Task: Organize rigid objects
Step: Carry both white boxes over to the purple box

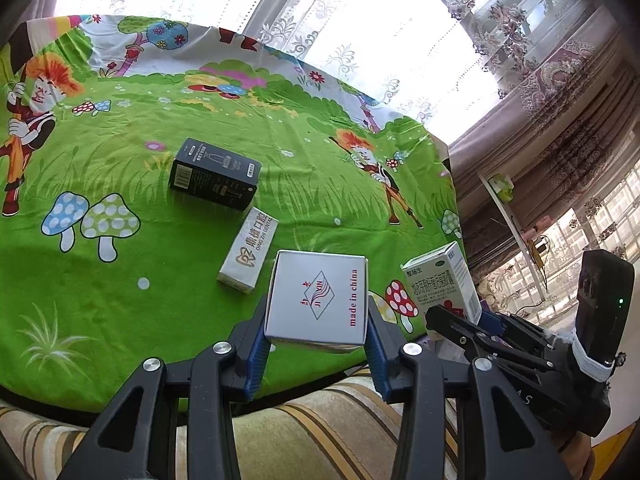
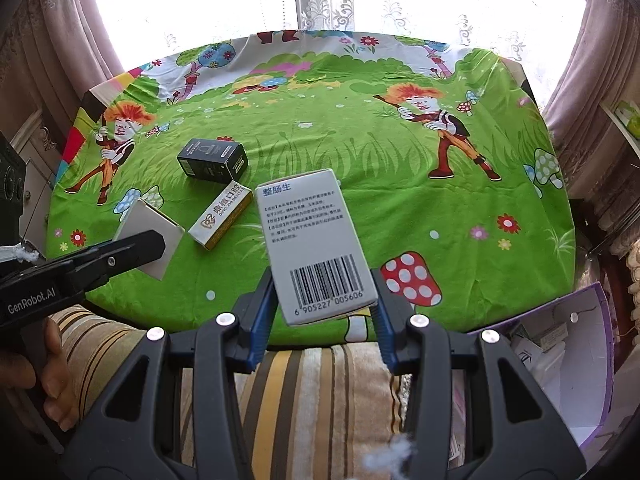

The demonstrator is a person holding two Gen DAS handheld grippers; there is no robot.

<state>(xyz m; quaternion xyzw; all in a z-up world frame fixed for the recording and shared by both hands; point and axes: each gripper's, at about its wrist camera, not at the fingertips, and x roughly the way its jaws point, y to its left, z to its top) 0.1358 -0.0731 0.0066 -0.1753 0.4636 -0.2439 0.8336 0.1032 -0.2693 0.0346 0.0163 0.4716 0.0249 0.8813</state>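
Note:
My left gripper (image 1: 318, 334) is shut on a silver box (image 1: 318, 300) printed "made in china", held above the table's near edge; the box also shows in the right wrist view (image 2: 150, 236). My right gripper (image 2: 324, 312) is shut on a white medicine box (image 2: 316, 240) with a barcode, held tilted over the near edge; it also shows in the left wrist view (image 1: 440, 280). A black box (image 1: 216, 174) (image 2: 214, 159) and a white-and-gold dental box (image 1: 248, 250) (image 2: 222, 216) lie on the green cartoon tablecloth (image 1: 120, 300).
A purple-rimmed white container (image 2: 560, 360) with packets inside stands at the lower right beside the table. A striped cushion (image 2: 320, 400) lies below the table's near edge. Curtains and a window are behind the table.

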